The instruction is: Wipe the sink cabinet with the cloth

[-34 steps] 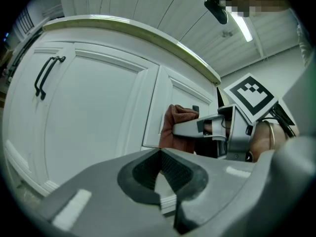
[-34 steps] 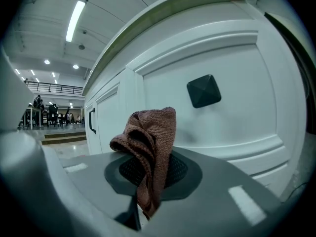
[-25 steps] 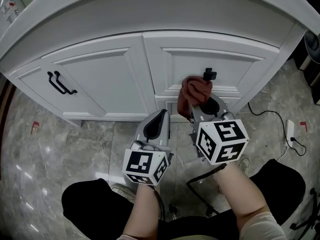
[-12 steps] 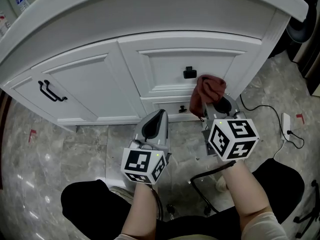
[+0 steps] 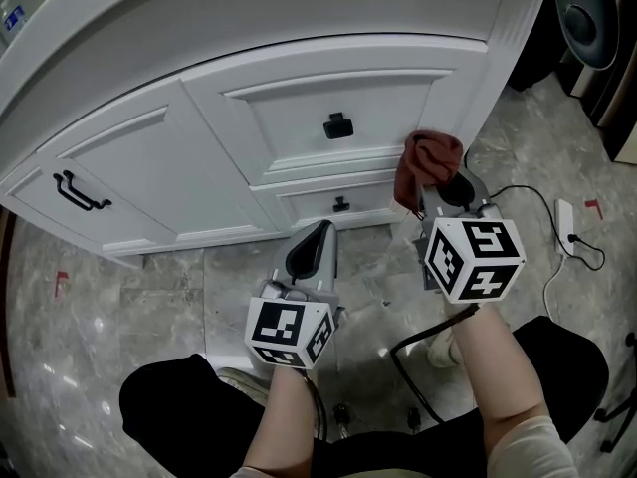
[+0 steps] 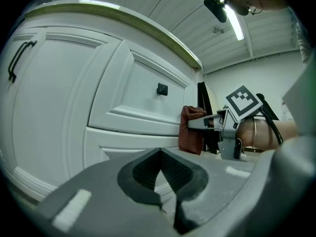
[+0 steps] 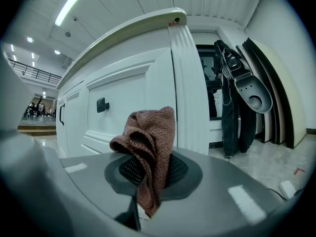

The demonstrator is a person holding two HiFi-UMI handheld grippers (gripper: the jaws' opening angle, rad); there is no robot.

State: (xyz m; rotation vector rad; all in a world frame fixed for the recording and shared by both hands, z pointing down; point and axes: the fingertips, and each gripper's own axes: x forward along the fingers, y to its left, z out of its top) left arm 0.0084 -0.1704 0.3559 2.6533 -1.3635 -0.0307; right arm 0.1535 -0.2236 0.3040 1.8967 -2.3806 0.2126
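The white sink cabinet (image 5: 299, 118) has panelled doors and drawers with black handles. A reddish-brown cloth (image 5: 426, 165) is bunched between the jaws of my right gripper (image 5: 438, 189), which is shut on it. The cloth presses against the drawer front near the cabinet's right corner post (image 7: 187, 102). In the right gripper view the cloth (image 7: 148, 142) sticks up out of the jaws. My left gripper (image 5: 311, 250) hangs lower, over the floor before the cabinet, shut with nothing in it. In the left gripper view the cloth (image 6: 191, 130) and the right gripper (image 6: 222, 127) show against the cabinet.
A square black knob (image 5: 338, 125) sits on the upper drawer and a smaller one (image 5: 341, 204) below it. A black bar handle (image 5: 78, 191) is on the left door. A white power strip with black cable (image 5: 567, 229) lies on the marble floor at right. Dark gear (image 7: 237, 88) stands beyond the cabinet.
The cloth and right gripper have slid rightward along the cabinet front, from beside the square knob to near the right corner post. The left gripper has kept its place.
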